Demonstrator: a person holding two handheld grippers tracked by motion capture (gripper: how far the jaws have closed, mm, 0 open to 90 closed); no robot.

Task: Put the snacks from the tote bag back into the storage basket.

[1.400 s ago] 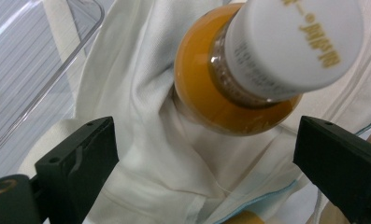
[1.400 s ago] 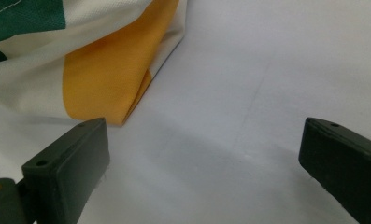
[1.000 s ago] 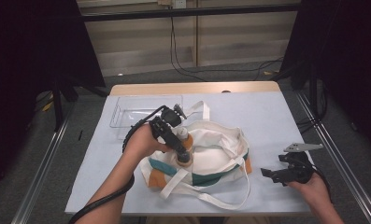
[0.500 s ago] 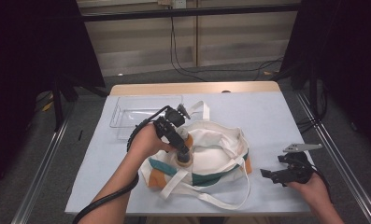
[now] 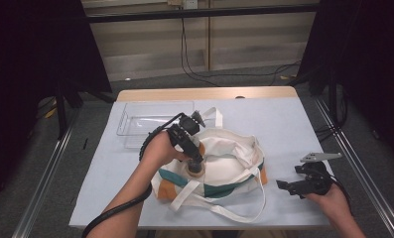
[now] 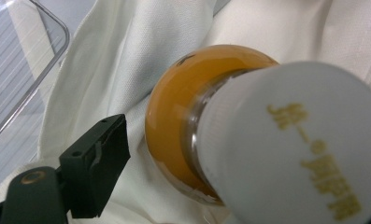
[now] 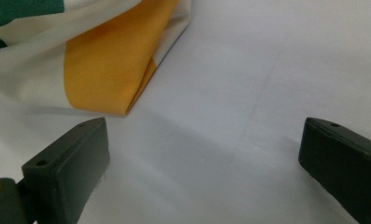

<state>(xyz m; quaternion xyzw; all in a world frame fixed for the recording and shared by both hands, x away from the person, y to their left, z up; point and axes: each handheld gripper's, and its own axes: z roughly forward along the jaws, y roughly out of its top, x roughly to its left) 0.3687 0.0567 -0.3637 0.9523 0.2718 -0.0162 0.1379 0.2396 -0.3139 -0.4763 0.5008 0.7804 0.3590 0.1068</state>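
An orange bottle (image 5: 196,170) with a white cap (image 6: 290,149) stands inside the open mouth of a white tote bag (image 5: 234,148) that has teal and orange patches. My left gripper (image 5: 193,159) points down into the bag over the bottle. In the left gripper view one black fingertip (image 6: 94,163) stands apart from the bottle (image 6: 174,121), with white cloth showing between them; the cap hides the other jaw. My right gripper (image 5: 285,186) rests open on the table to the right of the bag, its jaws wide apart near the bag's orange corner (image 7: 108,70).
A clear plastic tray (image 5: 145,119) lies at the back left of the pale blue table (image 5: 284,124), just behind the bag. The bag's straps (image 5: 224,210) trail toward the front edge. Dark frames and cables stand beyond the table.
The left gripper and the bottle have sunk a little deeper into the bag. The right gripper has shifted slightly along the table's right side.
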